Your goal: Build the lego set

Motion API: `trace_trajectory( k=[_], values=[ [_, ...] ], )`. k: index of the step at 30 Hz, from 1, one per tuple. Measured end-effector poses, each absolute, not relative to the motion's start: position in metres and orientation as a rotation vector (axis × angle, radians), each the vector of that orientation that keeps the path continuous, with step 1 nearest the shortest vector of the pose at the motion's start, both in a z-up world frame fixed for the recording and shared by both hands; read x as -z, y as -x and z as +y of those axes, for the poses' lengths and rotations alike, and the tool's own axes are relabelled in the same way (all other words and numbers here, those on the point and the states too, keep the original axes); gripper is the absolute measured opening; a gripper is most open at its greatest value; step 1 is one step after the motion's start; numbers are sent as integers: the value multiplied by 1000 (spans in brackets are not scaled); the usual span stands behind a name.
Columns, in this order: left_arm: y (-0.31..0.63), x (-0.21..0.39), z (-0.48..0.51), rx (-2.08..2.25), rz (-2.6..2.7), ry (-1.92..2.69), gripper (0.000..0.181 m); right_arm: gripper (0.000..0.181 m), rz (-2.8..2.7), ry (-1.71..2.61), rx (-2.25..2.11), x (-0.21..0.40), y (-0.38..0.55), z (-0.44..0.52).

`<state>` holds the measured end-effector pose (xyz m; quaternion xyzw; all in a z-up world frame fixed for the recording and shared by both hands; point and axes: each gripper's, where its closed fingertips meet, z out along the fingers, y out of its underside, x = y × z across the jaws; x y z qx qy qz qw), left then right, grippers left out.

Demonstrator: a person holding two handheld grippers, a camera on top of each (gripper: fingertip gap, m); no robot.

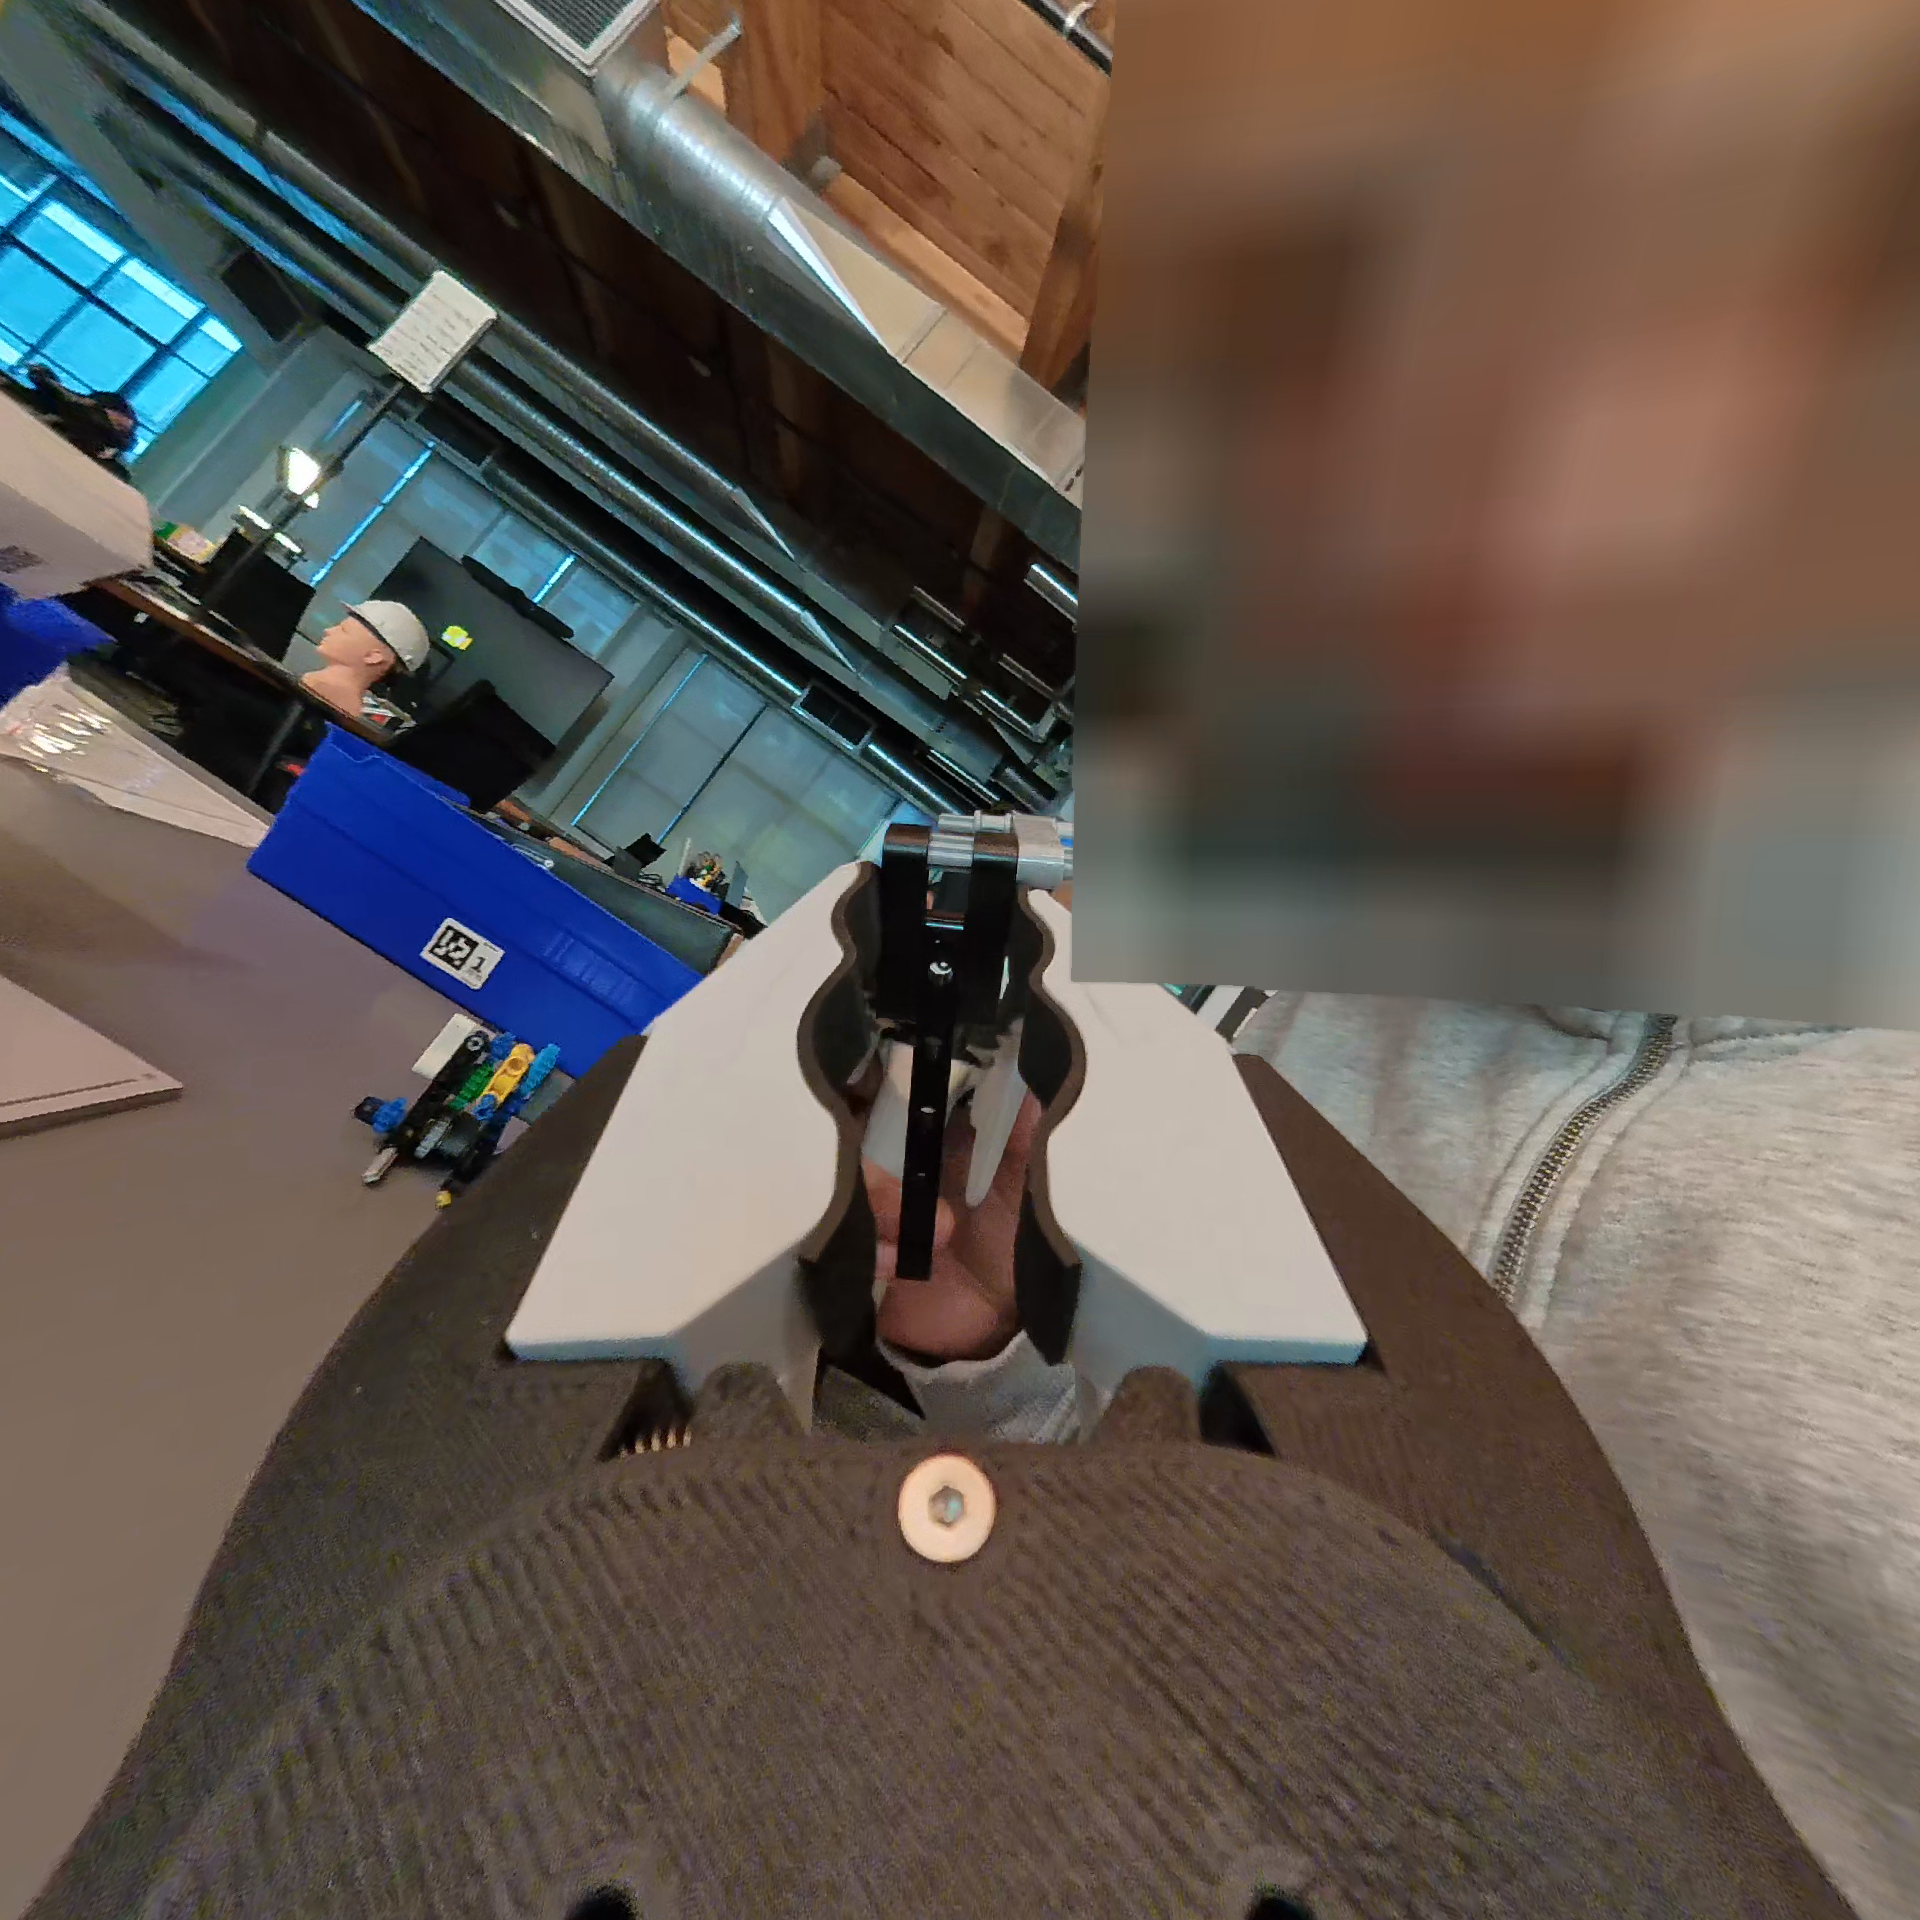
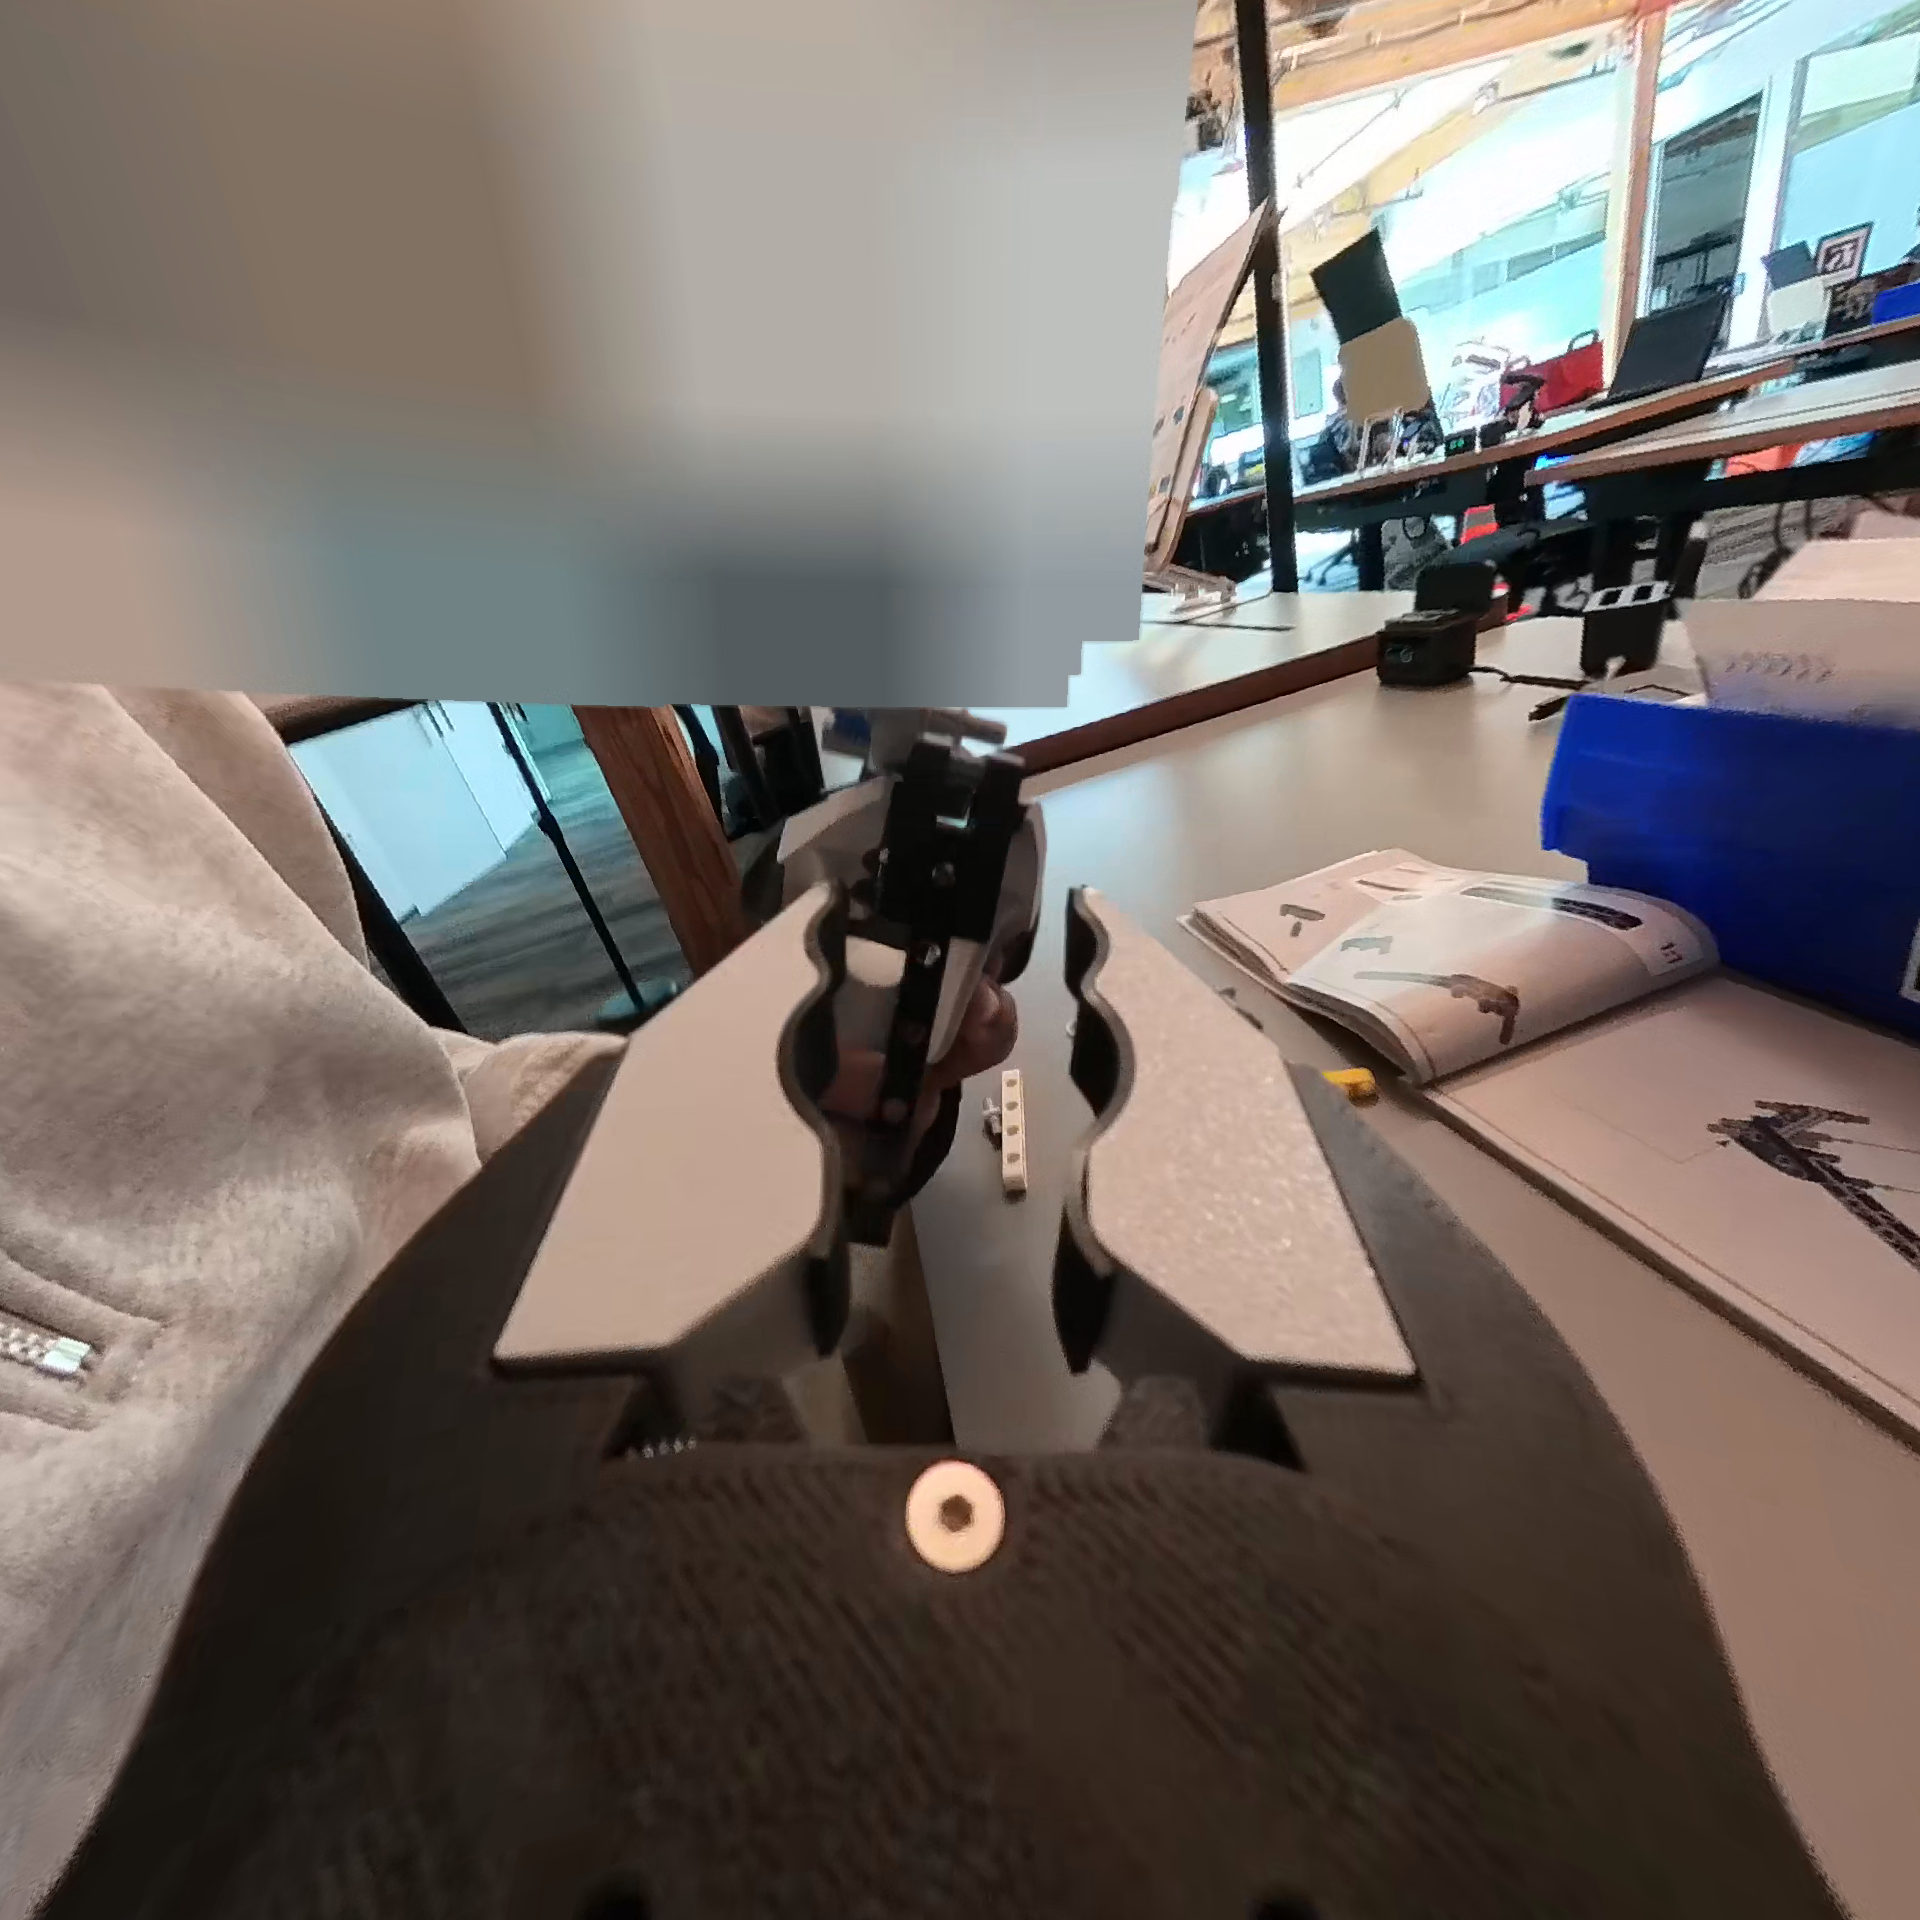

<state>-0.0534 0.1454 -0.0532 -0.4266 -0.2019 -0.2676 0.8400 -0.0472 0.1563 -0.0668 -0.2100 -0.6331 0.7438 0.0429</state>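
My left gripper (image 1: 951, 904) is shut on a black lego assembly (image 1: 940, 966): two short upright beams joined by grey pins (image 1: 997, 844) at the top, with a long black beam hanging down. It is held in the air in front of the person's grey zip jacket. In the right wrist view the same assembly (image 2: 914, 997) stands between the fingers of my right gripper (image 2: 951, 904), close to its left finger. My right gripper is open and empty. A small white beam (image 2: 1013, 1132) lies on the table under the gap.
A pile of loose lego parts (image 1: 468, 1101) lies by a blue bin (image 1: 468, 894) on the grey table (image 1: 208, 1299). An open instruction booklet (image 2: 1455, 956), a printed sheet (image 2: 1714, 1195), a yellow piece (image 2: 1351, 1081) and the blue bin (image 2: 1745, 831) are to the right. My two grippers' fingertips are within a few centimetres of each other.
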Motion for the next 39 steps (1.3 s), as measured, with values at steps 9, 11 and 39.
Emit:
trace_trajectory(
  k=[9, 11, 39],
  values=[
    [41, 64, 167, 483, -394, 1076, 20, 39, -1884, 646, -2382, 64, 47, 159],
    [37, 64, 170, 473, -375, 1100, 20, 35, -1867, 616, -2422, 61, 44, 159],
    [26, 58, 174, 508, -339, 1108, 20, 27, -1849, 462, -2527, 53, 30, 163]
  ],
)
